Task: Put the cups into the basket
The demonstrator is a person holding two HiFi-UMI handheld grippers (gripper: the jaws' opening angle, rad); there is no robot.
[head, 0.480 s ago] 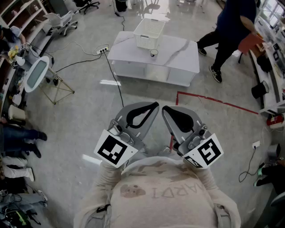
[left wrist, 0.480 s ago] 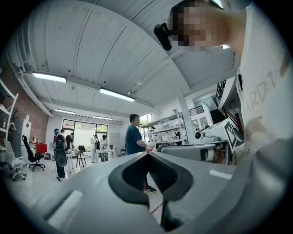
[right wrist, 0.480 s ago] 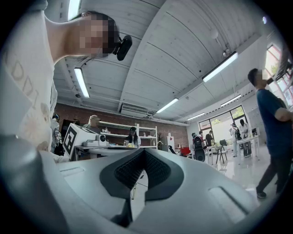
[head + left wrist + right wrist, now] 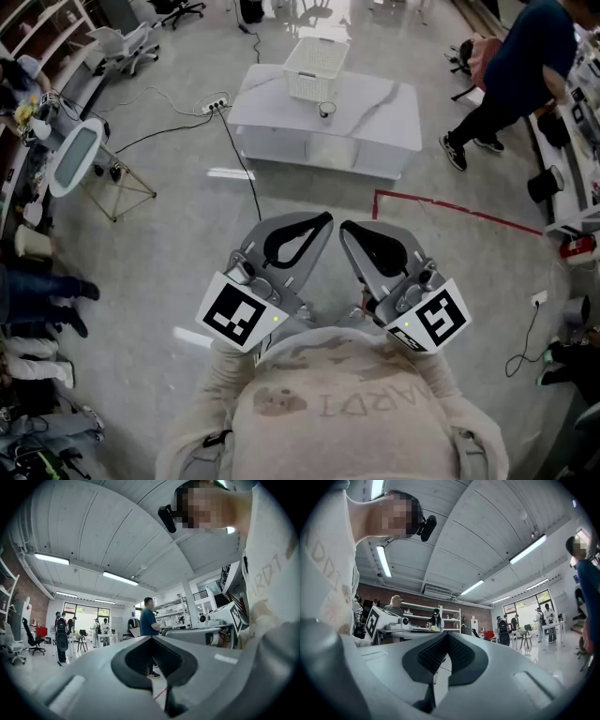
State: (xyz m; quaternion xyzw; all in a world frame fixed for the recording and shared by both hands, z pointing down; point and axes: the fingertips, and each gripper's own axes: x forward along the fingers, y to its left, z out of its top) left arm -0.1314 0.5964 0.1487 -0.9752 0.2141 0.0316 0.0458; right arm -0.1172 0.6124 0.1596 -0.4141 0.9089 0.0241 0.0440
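Cup outside basket, far bench.
My left tongs and right tongs both closed on nothing, at my chest. Cup just beside the basket; basket contents too small to tell.

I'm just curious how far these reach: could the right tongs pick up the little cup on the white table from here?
Probably not. The right tongs are shut, held by the person's chest, and the cup stands on the table across the floor. Nothing blocks the way; it is too far.
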